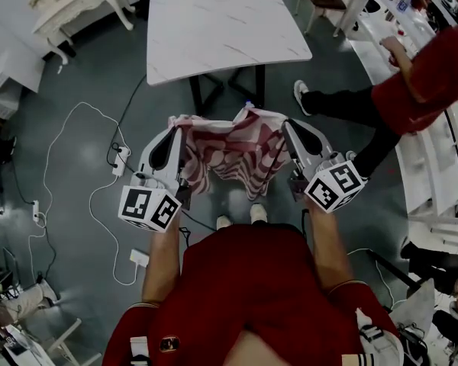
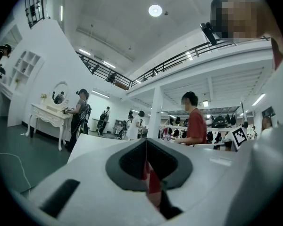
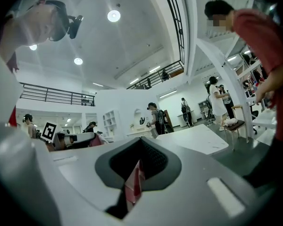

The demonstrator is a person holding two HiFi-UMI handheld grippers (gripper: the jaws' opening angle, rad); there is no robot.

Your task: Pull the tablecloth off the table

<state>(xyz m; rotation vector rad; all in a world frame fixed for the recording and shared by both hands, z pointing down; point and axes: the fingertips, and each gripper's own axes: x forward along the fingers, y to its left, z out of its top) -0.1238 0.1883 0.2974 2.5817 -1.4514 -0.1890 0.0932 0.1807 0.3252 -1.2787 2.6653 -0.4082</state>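
Hanging between two grippers: one red-and-white striped tablecloth (image 1: 233, 149), bunched and sagging, clear of the table. One table (image 1: 221, 29), white marbled top, stands at 12 o'clock from the cloth. Left gripper (image 1: 175, 126) is pinched tight on the cloth's 9 o'clock edge. Right gripper (image 1: 288, 125) is pinched tight on its 3 o'clock edge. Each gripper view shows one sliver of striped fabric caught between closed jaws. One bystander (image 1: 431, 71) in red stands at 2 o'clock, beside a white counter.
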